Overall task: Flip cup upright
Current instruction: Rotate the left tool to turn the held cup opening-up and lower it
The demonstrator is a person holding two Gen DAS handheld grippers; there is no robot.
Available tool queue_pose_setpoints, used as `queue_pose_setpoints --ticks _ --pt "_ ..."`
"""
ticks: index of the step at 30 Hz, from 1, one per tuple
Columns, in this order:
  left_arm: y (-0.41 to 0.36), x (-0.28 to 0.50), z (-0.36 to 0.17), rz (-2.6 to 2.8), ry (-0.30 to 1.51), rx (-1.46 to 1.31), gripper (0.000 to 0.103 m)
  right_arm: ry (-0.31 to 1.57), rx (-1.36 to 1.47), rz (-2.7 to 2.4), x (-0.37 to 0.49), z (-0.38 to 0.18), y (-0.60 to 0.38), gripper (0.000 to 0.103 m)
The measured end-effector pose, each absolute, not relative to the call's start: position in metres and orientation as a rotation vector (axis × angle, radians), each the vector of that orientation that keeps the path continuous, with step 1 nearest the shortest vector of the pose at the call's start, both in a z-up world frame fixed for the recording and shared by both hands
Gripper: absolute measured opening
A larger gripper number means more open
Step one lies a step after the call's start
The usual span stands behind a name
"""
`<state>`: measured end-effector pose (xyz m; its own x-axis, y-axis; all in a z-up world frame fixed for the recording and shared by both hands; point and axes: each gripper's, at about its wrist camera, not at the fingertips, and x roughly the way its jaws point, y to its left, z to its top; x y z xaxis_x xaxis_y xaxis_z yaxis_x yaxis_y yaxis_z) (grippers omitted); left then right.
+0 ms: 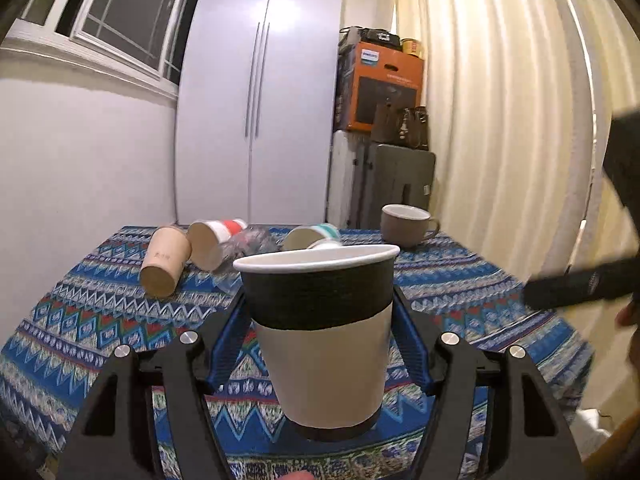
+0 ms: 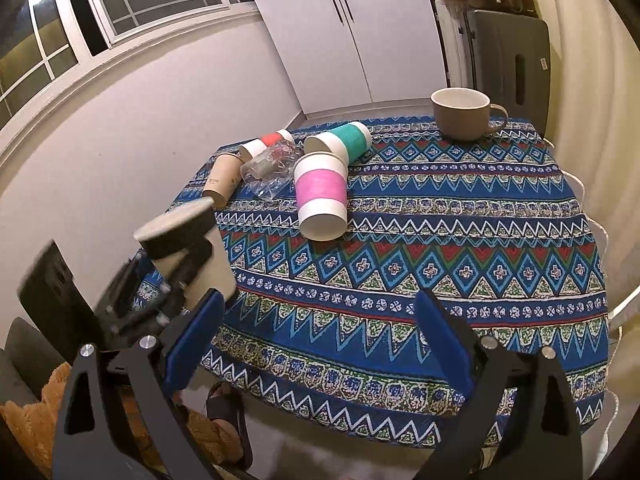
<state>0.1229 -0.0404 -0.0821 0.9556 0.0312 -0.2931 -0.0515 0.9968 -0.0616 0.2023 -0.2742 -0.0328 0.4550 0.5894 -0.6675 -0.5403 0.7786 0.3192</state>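
Observation:
My left gripper [image 1: 320, 300] is shut on a black-and-white paper cup [image 1: 320, 332] and holds it mouth up, slightly tilted, above the patterned tablecloth [image 1: 460, 292]. The same cup [image 2: 188, 252] and the left gripper show blurred at the table's left edge in the right wrist view. My right gripper [image 2: 320, 320] is open and empty above the near part of the tablecloth [image 2: 440, 240]. A pink-banded cup [image 2: 321, 196], a teal-banded cup [image 2: 340, 142], a red-banded cup [image 2: 266, 144] and a plain brown cup [image 2: 220, 180] lie on their sides.
A grey mug [image 2: 464, 114] stands upright at the far right corner. A crumpled clear plastic cup [image 2: 272, 168] lies among the paper cups. A white wall and wardrobe are behind the table, a curtain on the right.

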Motion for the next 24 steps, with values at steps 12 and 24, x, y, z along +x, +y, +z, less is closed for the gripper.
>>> queue_pose_setpoints --ticks 12,24 --pt "-0.057 0.111 -0.117 0.187 0.219 0.026 0.066 0.842 0.057 0.697 0.205 -0.033 -0.275 0.095" --pt "-0.073 0.109 -0.141 0.202 0.212 0.066 0.071 0.839 0.047 0.694 0.203 -0.033 -0.276 0.095"
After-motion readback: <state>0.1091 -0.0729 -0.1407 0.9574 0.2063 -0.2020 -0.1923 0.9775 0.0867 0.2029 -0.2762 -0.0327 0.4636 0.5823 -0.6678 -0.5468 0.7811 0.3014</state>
